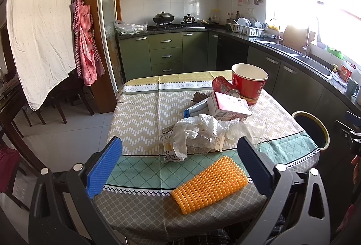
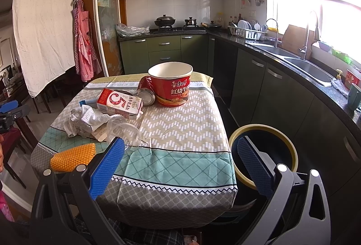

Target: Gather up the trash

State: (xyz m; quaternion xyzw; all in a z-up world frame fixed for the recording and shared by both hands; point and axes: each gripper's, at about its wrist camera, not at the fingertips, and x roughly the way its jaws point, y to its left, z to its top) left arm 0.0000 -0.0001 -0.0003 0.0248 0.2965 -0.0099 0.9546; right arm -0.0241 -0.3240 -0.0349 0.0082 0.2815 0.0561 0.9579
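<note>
Trash lies on a small table with a patterned cloth (image 1: 140, 114) (image 2: 185, 123): a red noodle cup (image 1: 249, 82) (image 2: 172, 84), a red can on its side (image 1: 222, 86) (image 2: 146, 92), a milk carton (image 1: 230, 106) (image 2: 120, 102), crumpled white tissue (image 1: 198, 130) (image 2: 88, 118) over a clear wrapper, and a clear plastic cup (image 2: 124, 132). An orange spiky pad (image 1: 209, 184) (image 2: 72, 157) lies at the near edge. A black bin with a yellow rim (image 1: 312, 130) (image 2: 264, 150) stands right of the table. My left gripper (image 1: 178, 168) is open above the pad, empty. My right gripper (image 2: 180, 168) is open at the table's near right edge, empty.
Green kitchen cabinets, a stove with pots (image 1: 163, 18) and a counter with a sink (image 1: 311, 62) run along the back and right. A white sheet (image 1: 40, 30) and a red checked apron (image 1: 86, 46) hang at the left. Dark chairs (image 1: 58, 98) stand left of the table.
</note>
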